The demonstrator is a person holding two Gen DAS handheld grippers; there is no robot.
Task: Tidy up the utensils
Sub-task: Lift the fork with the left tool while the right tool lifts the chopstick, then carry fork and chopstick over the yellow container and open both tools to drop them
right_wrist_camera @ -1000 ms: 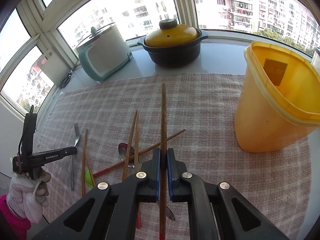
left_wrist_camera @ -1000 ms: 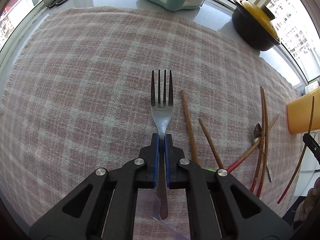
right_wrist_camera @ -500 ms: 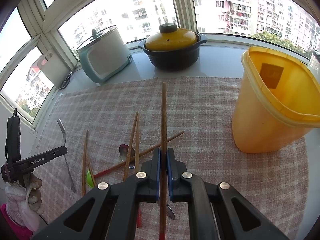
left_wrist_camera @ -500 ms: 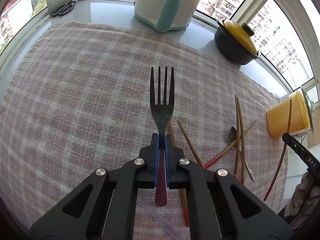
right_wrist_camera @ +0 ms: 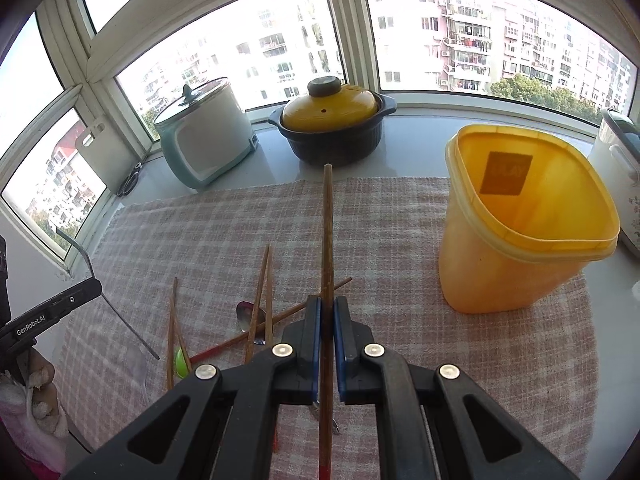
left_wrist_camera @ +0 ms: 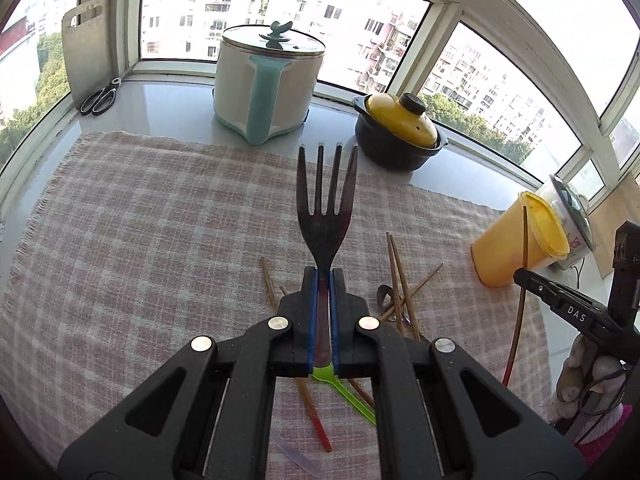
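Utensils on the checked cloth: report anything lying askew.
The loose chopsticks lie crossed in a heap over a spoon on the checked cloth, pointing different ways. The yellow container stands upright.

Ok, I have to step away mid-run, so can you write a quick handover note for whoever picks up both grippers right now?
Left gripper: shut on the fork, lifted clear of the cloth, tines pointing away.
Right gripper: shut on one brown chopstick, also off the cloth.
Yellow container: upright at the right end of the checked cloth, looks empty.
Done: nothing is in the container.
Left: drop in both held items, then the loose chopsticks, metal spoon and green spoon.
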